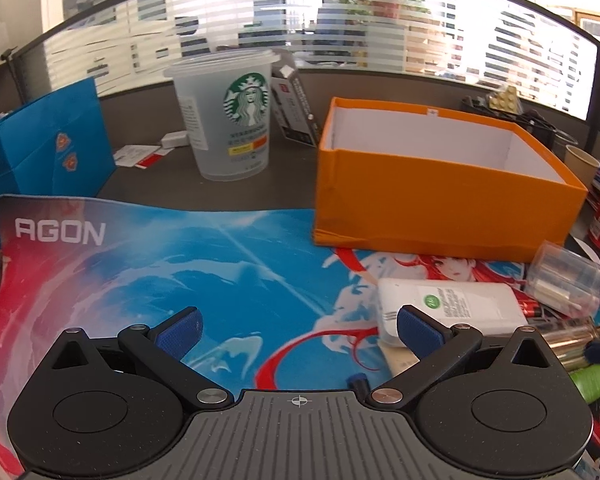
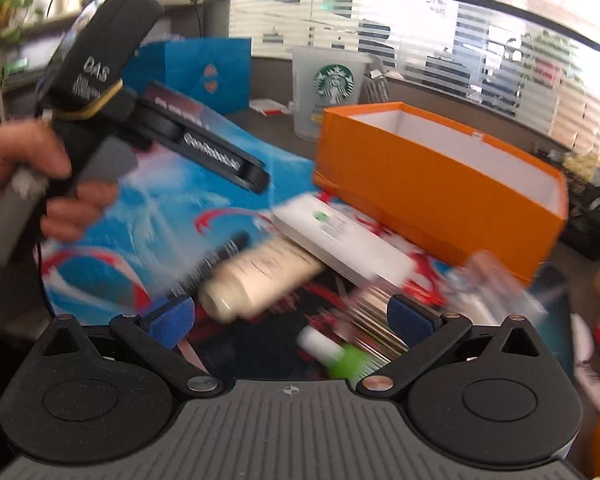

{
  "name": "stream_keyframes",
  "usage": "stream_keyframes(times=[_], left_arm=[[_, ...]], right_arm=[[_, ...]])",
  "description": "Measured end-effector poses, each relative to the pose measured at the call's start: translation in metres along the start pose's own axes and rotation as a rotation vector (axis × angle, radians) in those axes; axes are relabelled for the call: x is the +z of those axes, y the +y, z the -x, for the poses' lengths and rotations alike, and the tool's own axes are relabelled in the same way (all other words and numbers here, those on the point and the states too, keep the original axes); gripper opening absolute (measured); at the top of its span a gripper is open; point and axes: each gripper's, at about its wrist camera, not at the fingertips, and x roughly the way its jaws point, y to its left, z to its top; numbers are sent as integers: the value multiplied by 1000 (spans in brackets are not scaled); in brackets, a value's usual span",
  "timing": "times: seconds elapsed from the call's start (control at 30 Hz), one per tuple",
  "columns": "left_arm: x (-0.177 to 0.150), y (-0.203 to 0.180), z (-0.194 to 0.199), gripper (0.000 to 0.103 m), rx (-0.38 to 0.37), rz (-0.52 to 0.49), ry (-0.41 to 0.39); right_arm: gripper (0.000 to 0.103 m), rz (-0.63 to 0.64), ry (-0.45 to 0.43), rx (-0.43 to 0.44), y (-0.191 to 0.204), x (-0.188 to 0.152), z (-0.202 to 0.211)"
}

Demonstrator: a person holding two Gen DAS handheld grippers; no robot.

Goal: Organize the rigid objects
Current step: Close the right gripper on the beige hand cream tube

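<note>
Printed blue-red desk mat (image 1: pixel 148 264) carries open orange cardboard box (image 1: pixel 440 208), white inside. My L gripper (image 1: pixel 299 330) & R gripper (image 2: pixel 290 320) both spread wide, nothing held.

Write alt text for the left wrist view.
An open, empty-handed left claw hovers over a colourful desk mat. Ahead to the right stands an orange box showing a white inside, with a white bottle lying before it.

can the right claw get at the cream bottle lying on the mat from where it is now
Probably yes: the right claw is open, and the cream bottle lies just ahead of its fingers with nothing on top, though the white box crowds its far end.
</note>
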Motion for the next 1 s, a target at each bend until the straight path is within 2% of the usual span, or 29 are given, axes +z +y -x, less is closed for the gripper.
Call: stream_keyframes(times=[0.13, 0.3, 0.47, 0.73, 0.83, 0.97, 1.0], left_arm=[[2, 10, 0, 103, 12, 13, -10], [2, 21, -5, 103, 15, 30, -10], [2, 29, -10, 103, 7, 38, -4], [2, 36, -12, 103, 1, 23, -17], [3, 40, -13, 103, -4, 28, -23], [3, 42, -18, 103, -9, 28, -13], [3, 42, -18, 103, -14, 24, -12]], right_arm=[[103, -104, -39, 12, 8, 9, -13], [103, -223, -34, -1, 12, 13, -25], [100, -250, -11, -81, 19, 14, -43], [74, -273, 19, -138, 21, 13, -65], [67, -277, 48, -147, 21, 11, -74], [65, -239, 53, -182, 25, 9, -82], [59, -243, 52, -181, 24, 9, -81]])
